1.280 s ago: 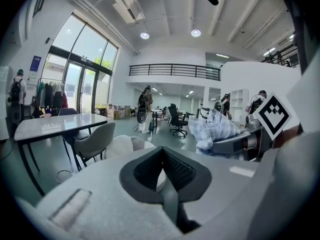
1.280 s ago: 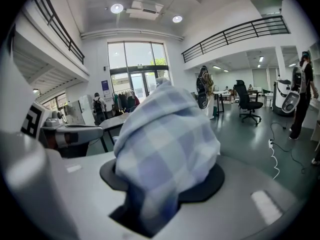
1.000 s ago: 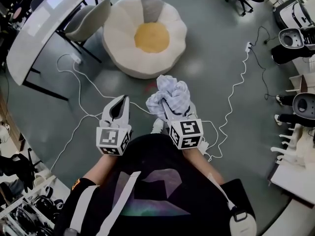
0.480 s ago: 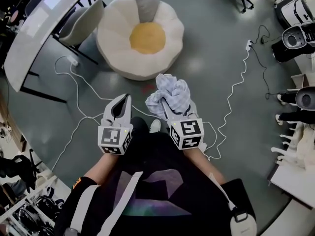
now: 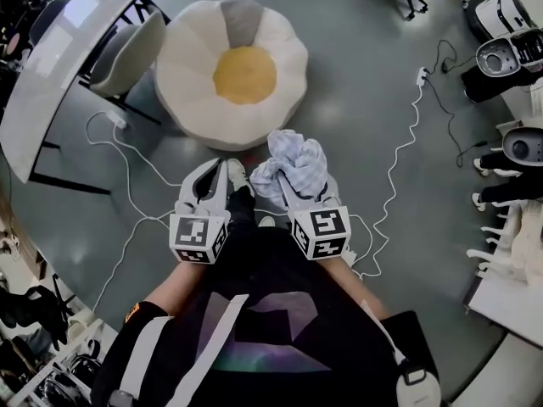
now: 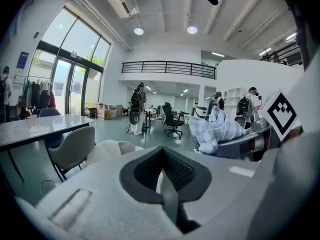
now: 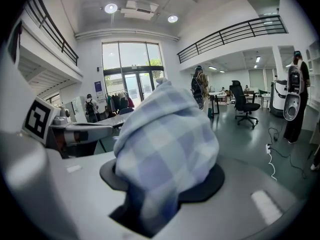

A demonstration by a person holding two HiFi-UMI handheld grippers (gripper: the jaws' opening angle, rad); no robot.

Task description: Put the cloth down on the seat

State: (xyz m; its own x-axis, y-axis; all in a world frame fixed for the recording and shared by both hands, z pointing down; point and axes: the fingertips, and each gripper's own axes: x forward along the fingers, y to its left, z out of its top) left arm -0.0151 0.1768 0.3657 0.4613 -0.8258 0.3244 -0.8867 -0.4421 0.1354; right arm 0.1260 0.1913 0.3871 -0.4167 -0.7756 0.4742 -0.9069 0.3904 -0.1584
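The person stands on the grey floor (image 5: pixel 365 91) just short of the seat (image 5: pixel 182 66), a low flower-shaped cushion with white petals and a yellow middle. The cloth (image 5: pixel 294 161) is not on it yet. It is up in the air, a blue-and-white checked bundle clamped in the fingers of the right gripper (image 5: pixel 287 181), with most of it heaped above the grip. The left gripper (image 5: pixel 217 175) is held alongside with its fingers together and nothing between them. The cloth looks light and limp, so I'd expect it to sag and fall open once it is let go. It won't slip or break, though a loose corner could trail off the cushion. The pinch on the gathered wad of folds looks like the right hold, because a single edge would let the rest hang down. It probably needs lowering over the yellow middle before release.
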